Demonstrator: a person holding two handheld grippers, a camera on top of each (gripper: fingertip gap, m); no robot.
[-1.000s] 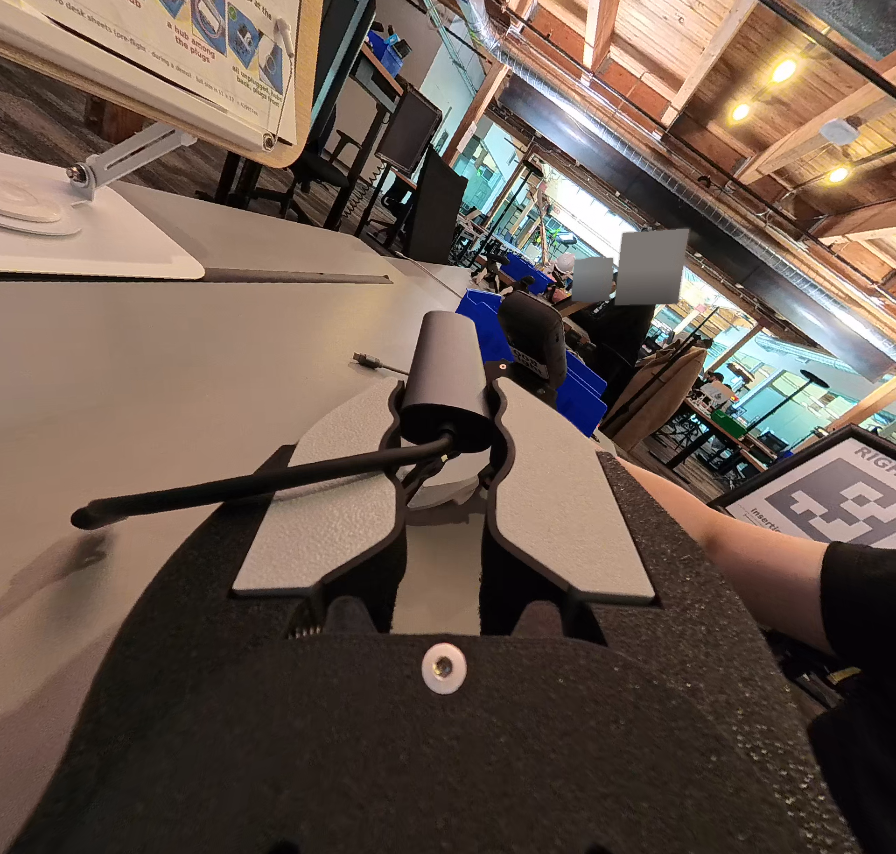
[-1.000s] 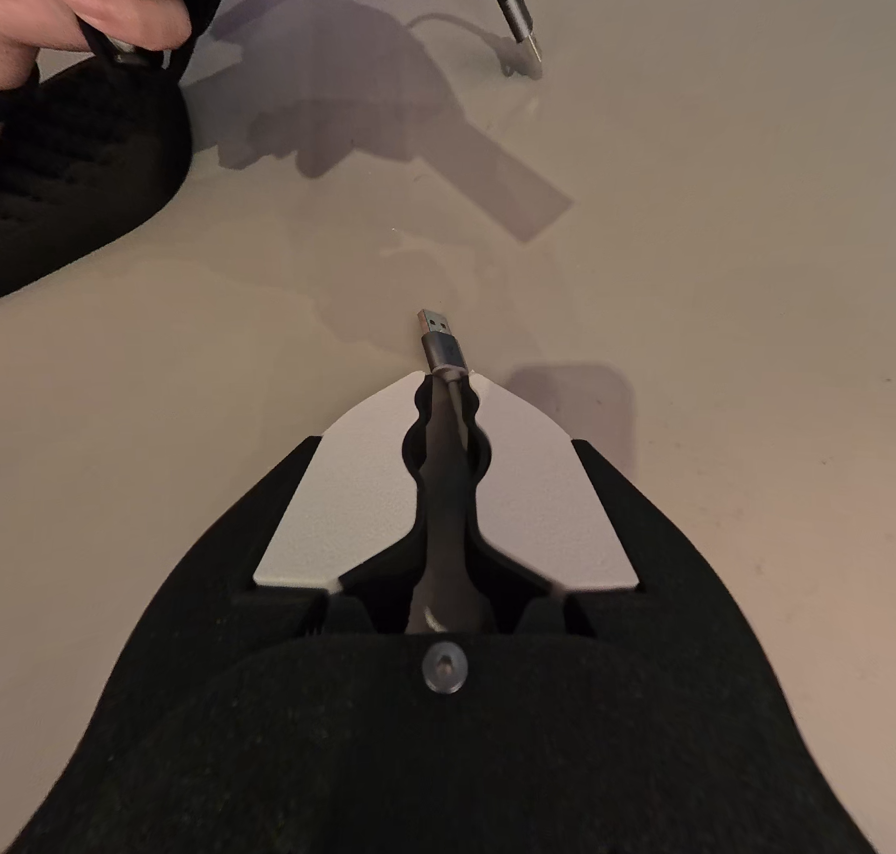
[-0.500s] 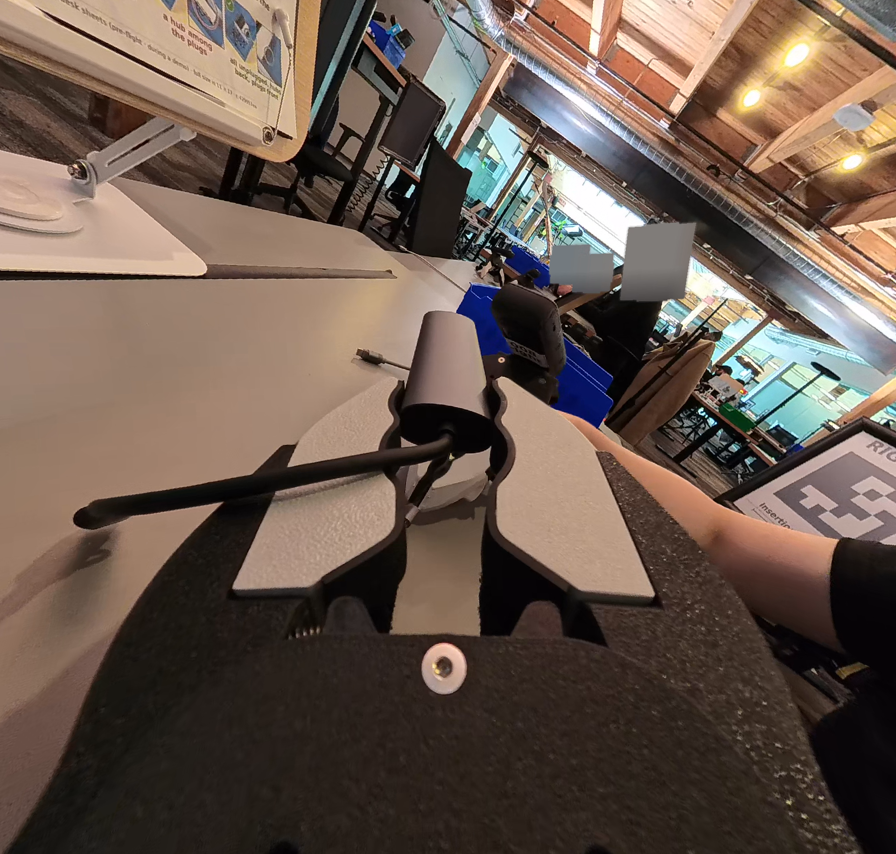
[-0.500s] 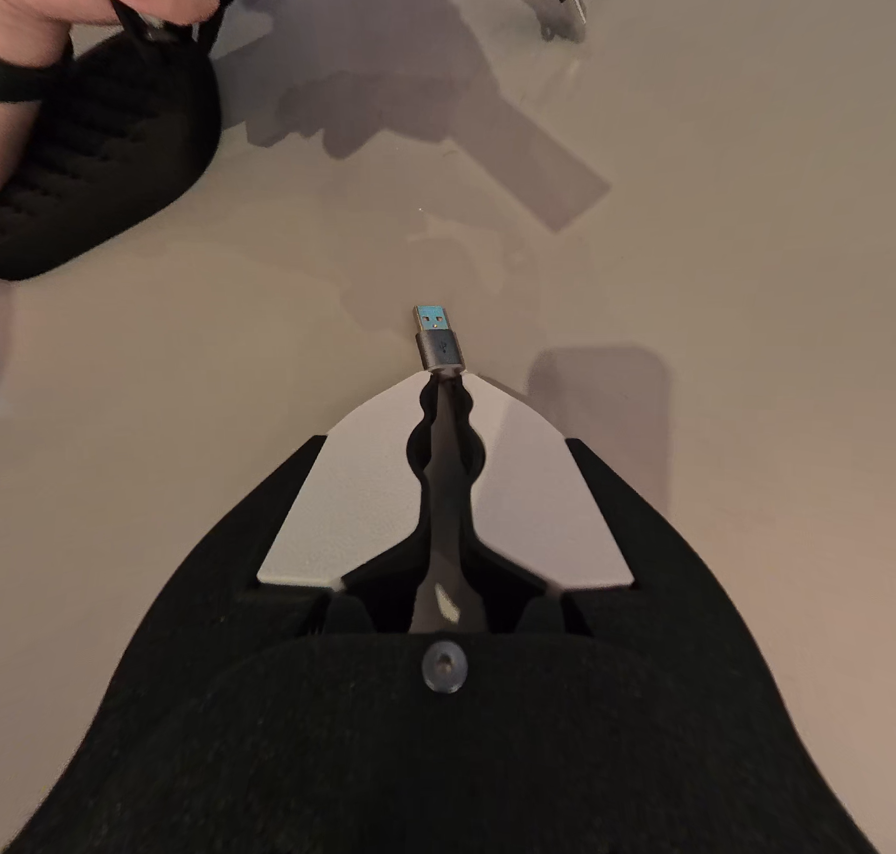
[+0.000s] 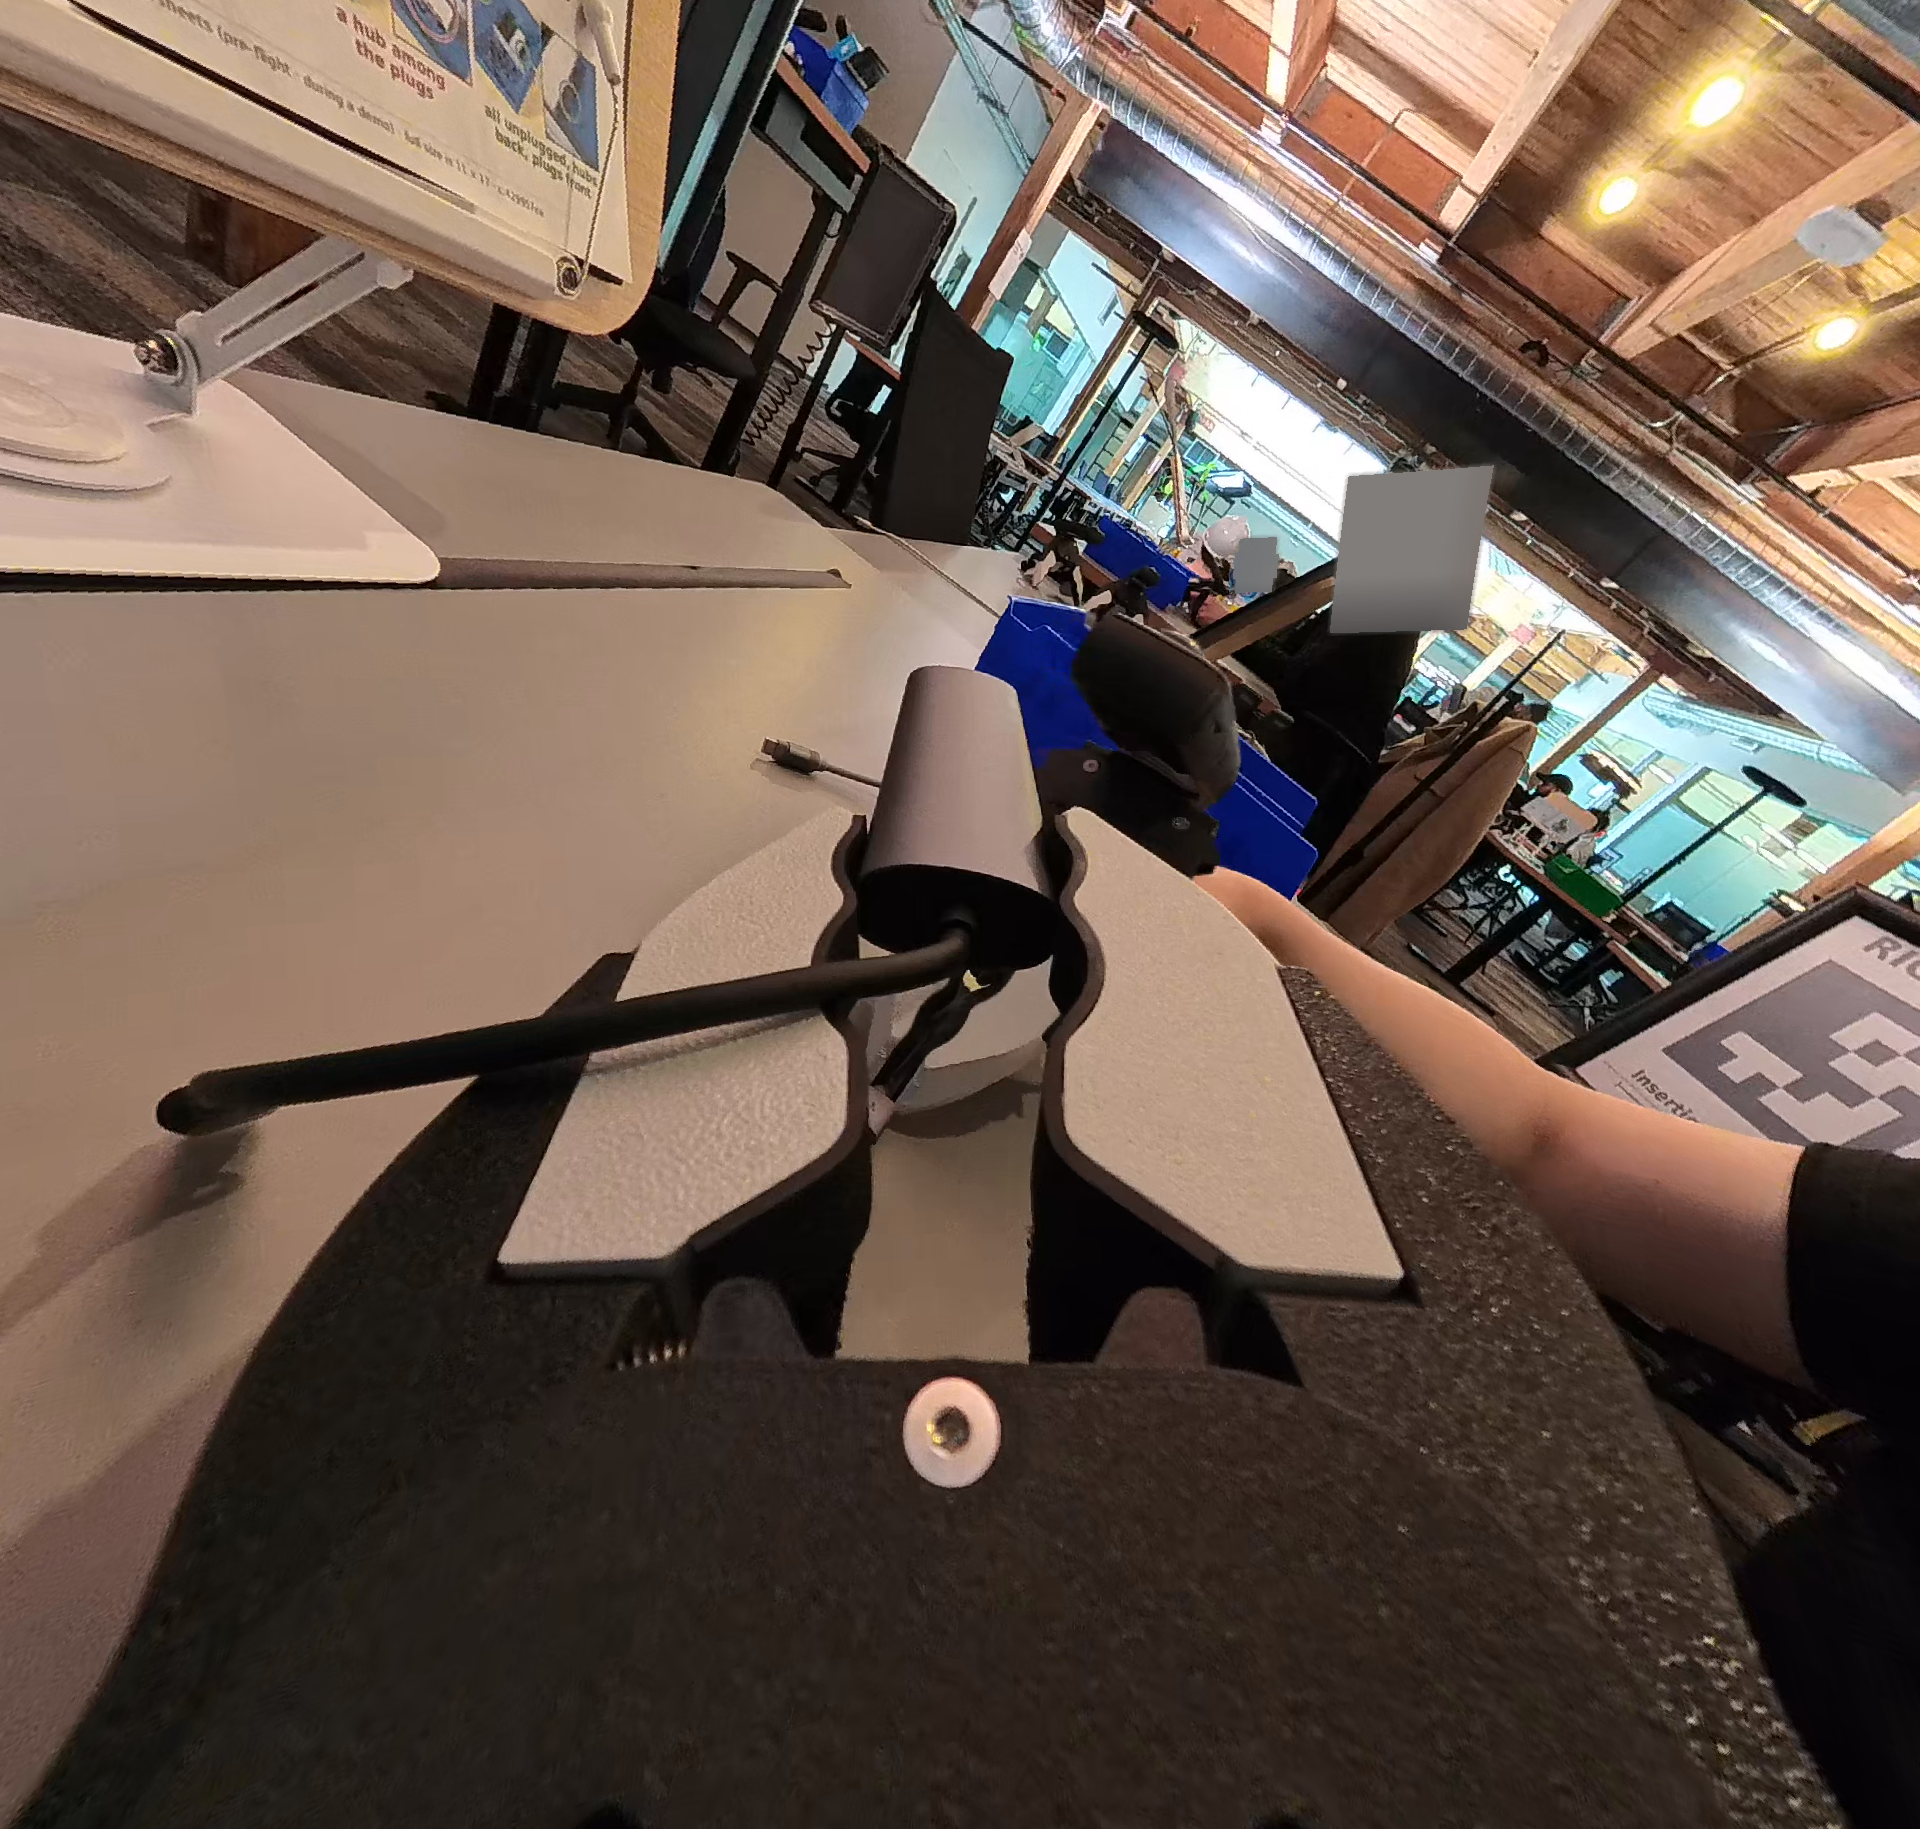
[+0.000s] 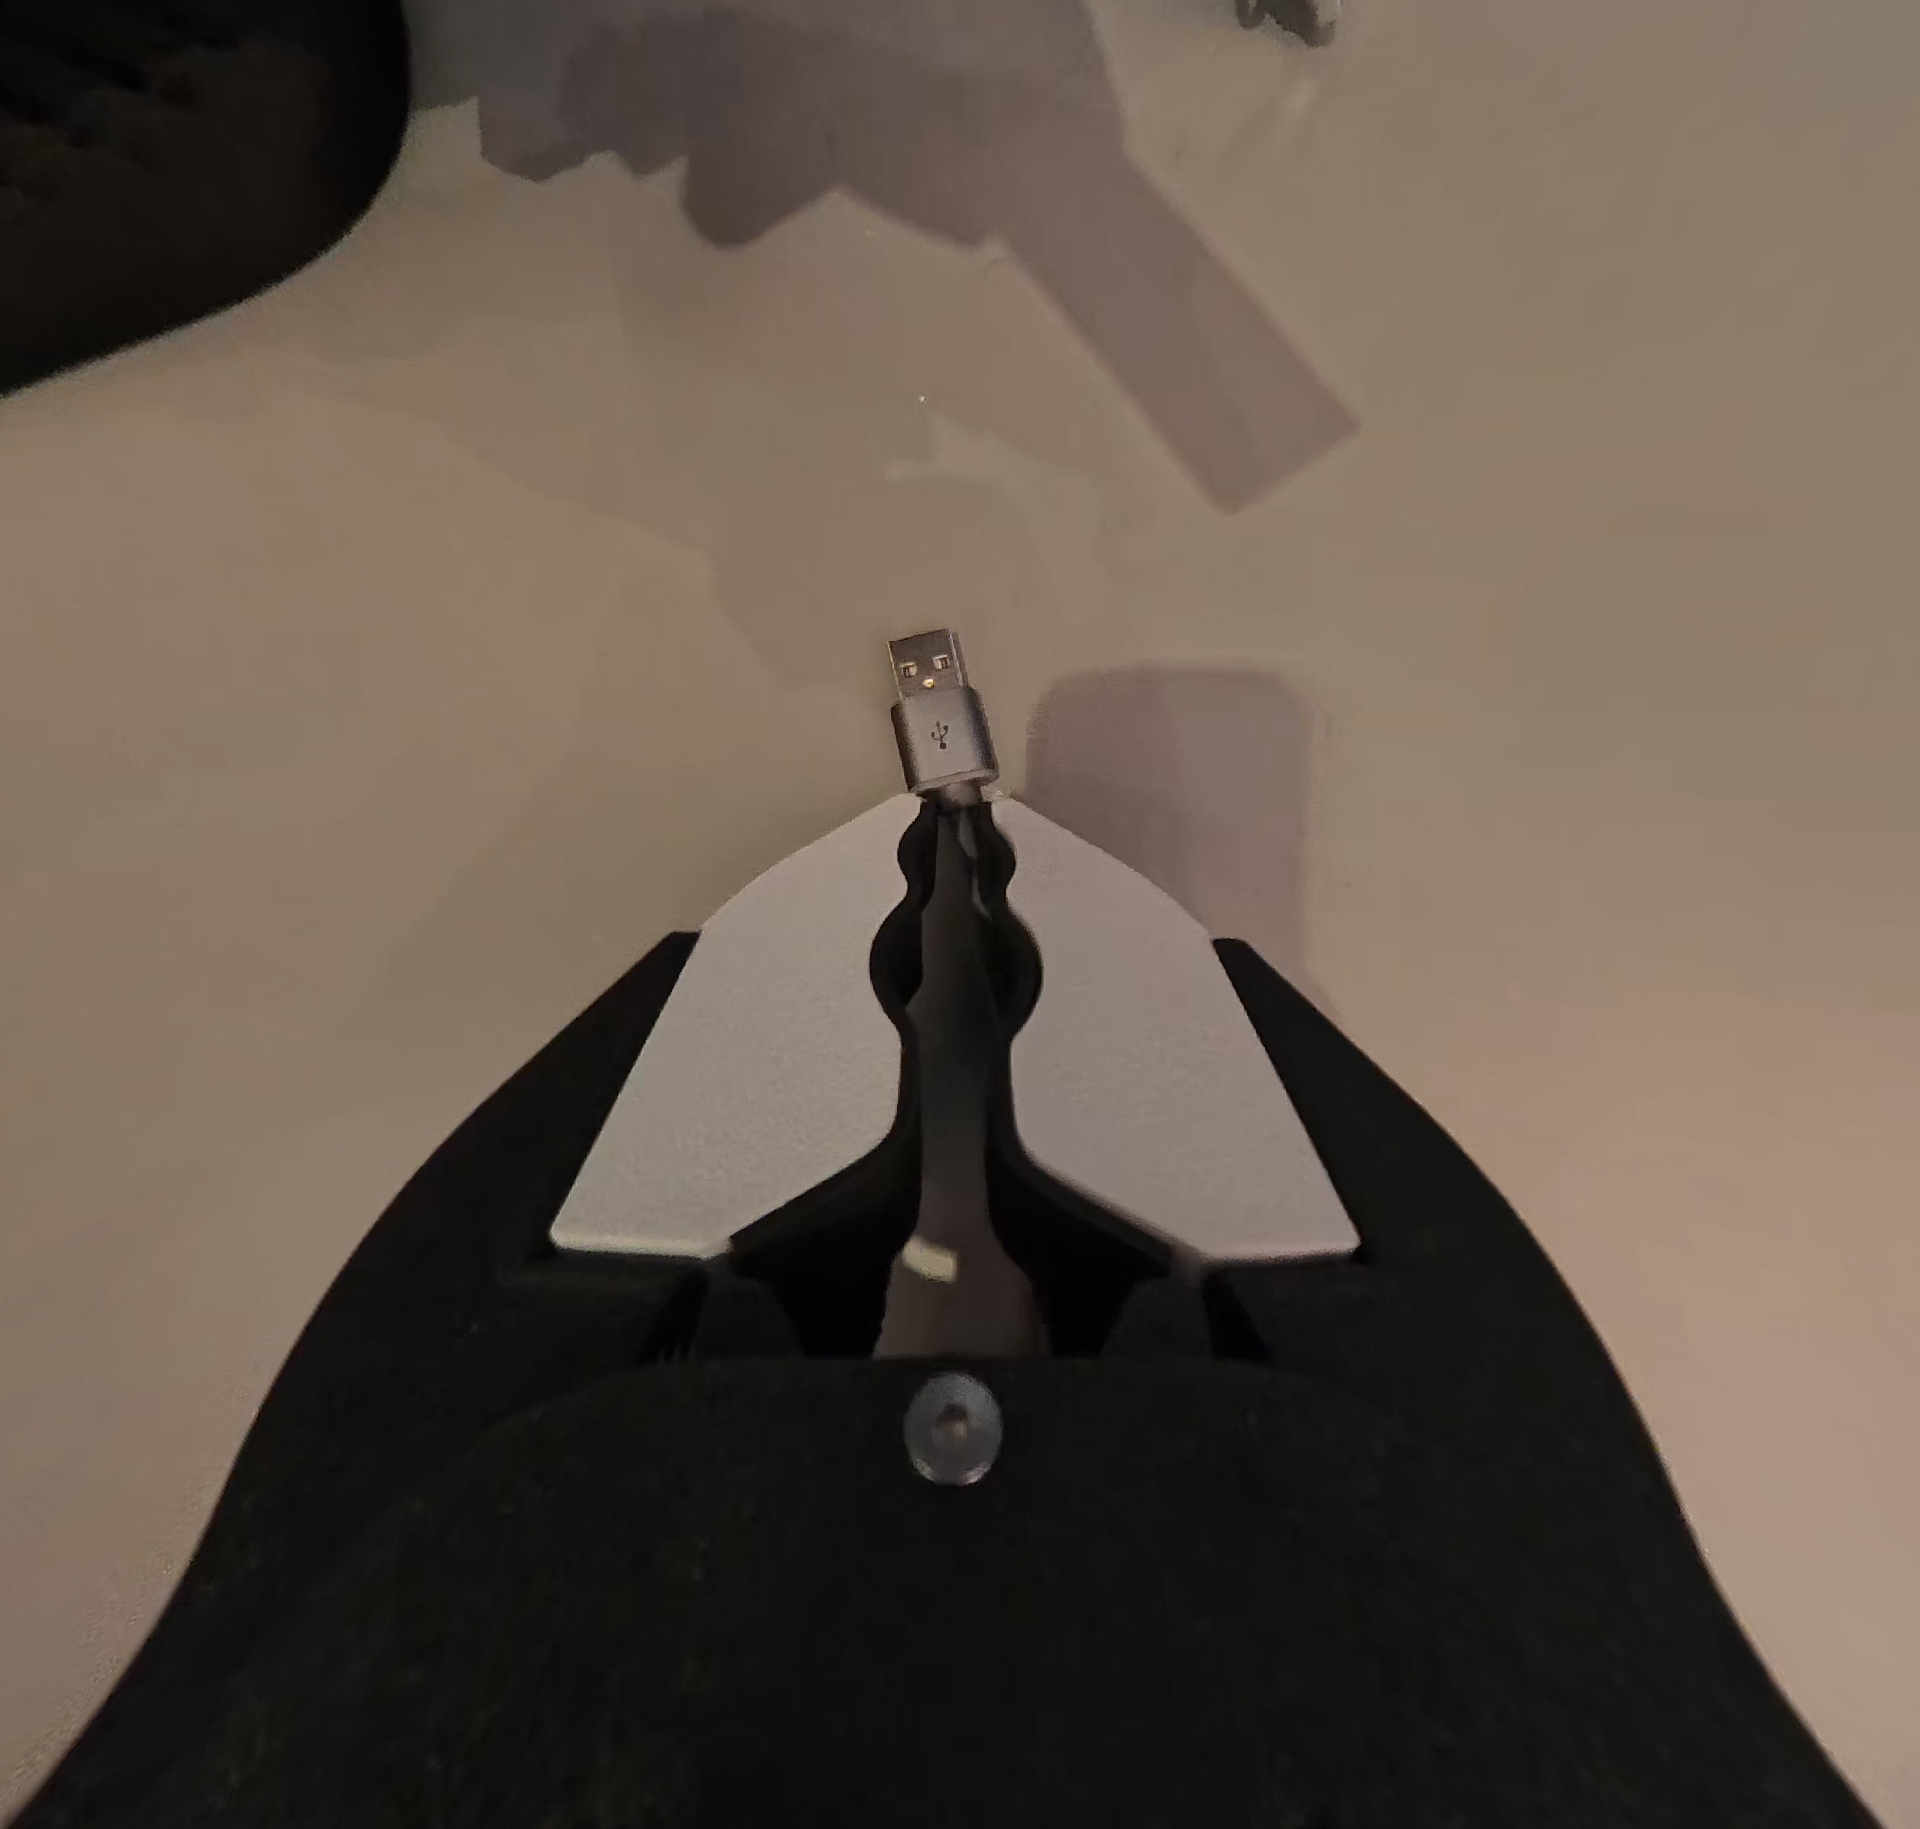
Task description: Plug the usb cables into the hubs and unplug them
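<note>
A dark grey USB hub (image 5: 961, 813) is clamped upright in the left tongs (image 5: 956, 880) above the desk (image 5: 364, 792). The cable behind a silver USB-A plug (image 6: 938, 725) is pinched by the right tongs (image 6: 951, 813). Farther off, another plug (image 5: 792, 754) is seen lying on the desk.

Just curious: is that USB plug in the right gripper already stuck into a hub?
No, the plug juts free past the right gripper, metal end bare.
</note>
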